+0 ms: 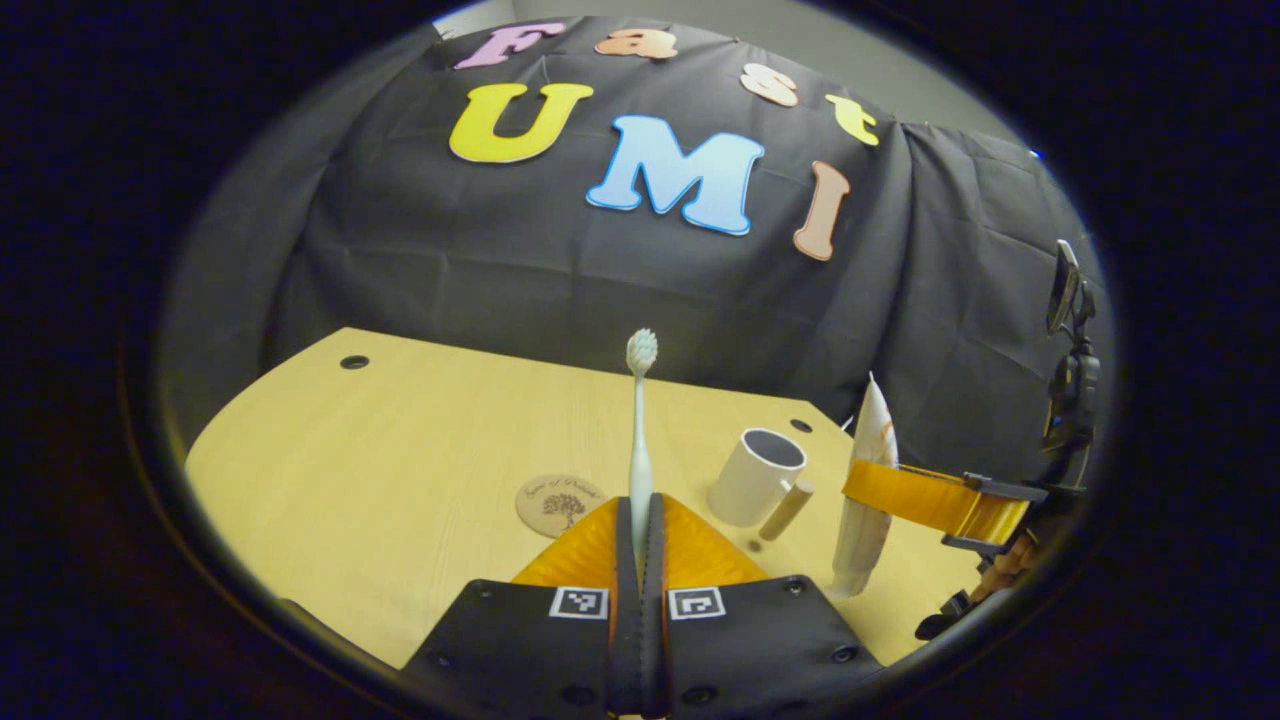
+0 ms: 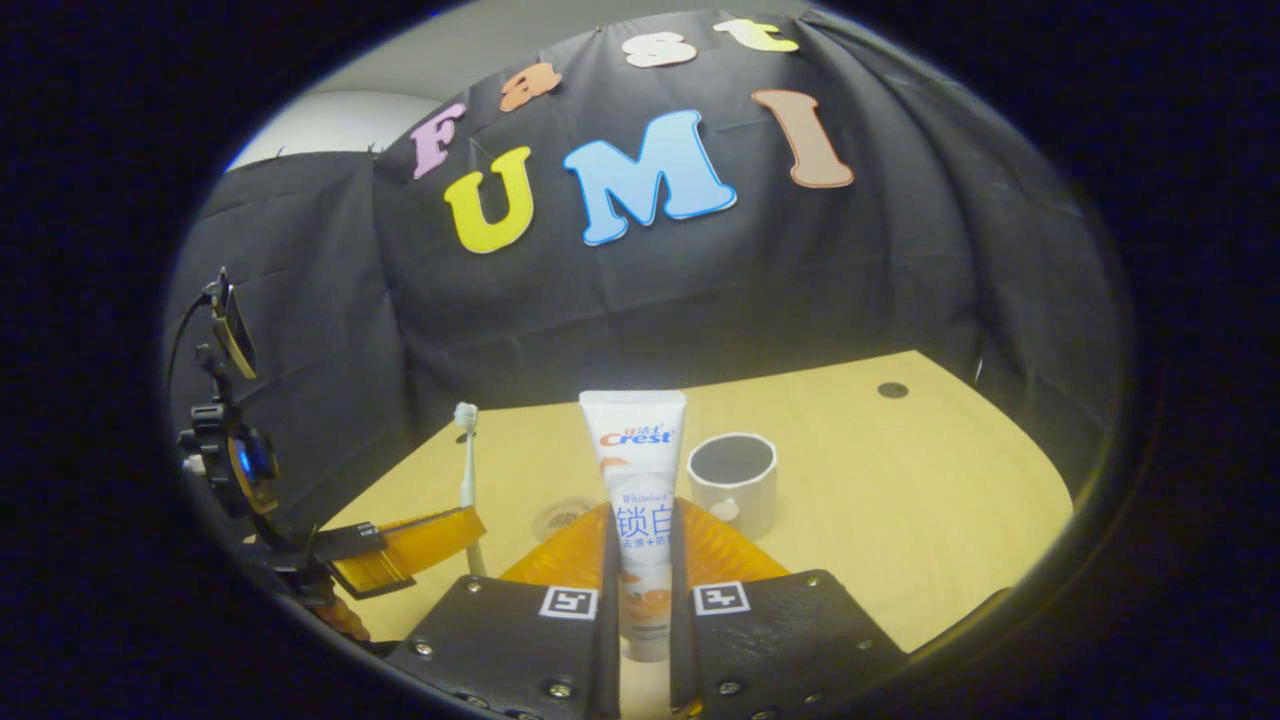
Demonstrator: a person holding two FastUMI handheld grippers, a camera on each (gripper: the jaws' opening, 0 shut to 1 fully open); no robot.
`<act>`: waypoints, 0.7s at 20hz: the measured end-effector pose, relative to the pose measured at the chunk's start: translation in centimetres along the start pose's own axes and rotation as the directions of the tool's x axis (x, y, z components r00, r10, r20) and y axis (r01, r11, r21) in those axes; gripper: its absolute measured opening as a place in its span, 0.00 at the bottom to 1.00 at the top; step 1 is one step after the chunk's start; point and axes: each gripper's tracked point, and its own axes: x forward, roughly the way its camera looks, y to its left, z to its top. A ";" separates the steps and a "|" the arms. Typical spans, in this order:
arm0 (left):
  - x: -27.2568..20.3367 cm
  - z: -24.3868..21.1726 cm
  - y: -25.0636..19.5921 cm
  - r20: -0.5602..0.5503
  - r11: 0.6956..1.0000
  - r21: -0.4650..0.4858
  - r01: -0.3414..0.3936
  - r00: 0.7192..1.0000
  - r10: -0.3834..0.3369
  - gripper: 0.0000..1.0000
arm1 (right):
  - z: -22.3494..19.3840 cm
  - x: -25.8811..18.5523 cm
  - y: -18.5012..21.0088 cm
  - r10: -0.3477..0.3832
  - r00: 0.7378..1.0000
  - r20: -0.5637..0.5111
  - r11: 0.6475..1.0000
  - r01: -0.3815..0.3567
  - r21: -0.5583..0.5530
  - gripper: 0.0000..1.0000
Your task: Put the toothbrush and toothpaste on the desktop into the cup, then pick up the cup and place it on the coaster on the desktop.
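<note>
1. Left gripper view: the left tongs (image 1: 640, 540) are clenched on the toothbrush (image 1: 640, 430), which stands upright at frame centre, long axis vertical, bristle head at the top and the handle pinched between both fingers.
2. Right gripper view: the right tongs (image 2: 640, 570) grasp the toothpaste (image 2: 637, 500) at lower centre. The tube is upright, crimped flat end up and cap end down between the fingers.
3. The cup (image 1: 757, 477) stands on the worktop (image 1: 400, 450), mouth open upward, right of centre in the left gripper view. It lies ahead and to the right of the left tongs. In the right gripper view the cup (image 2: 735, 480) sits just right of the tube, slightly ahead of the right tongs.
4. The coaster (image 1: 558, 503) lies flat on the worktop left of the cup, apart from it, with nothing on it.
5. Governing relation: both items are held clear of the worktop with long axes vertical, matching the cup's open mouth. Judged from both views, the right tongs appear nearer the cup, though the fisheye distortion makes this uncertain.
6. Task status: neither item is in the cup yet.
</note>
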 end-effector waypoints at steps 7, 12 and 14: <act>3.0 3.0 -1.5 0.119 0.996 0.038 0.076 0.990 -0.080 0.08 | 5.3 2.2 -1.6 -0.042 0.975 0.217 0.999 0.040 0.014 0.20; 4.3 5.6 -3.5 0.198 0.988 0.100 0.122 0.970 -0.140 0.07 | 8.9 3.7 -2.9 -0.065 0.937 0.342 0.997 0.049 0.056 0.20; 4.9 6.2 -4.1 0.209 0.985 0.109 0.133 0.966 -0.154 0.07 | 10.1 4.1 -3.4 -0.080 0.917 0.391 0.997 0.065 0.052 0.20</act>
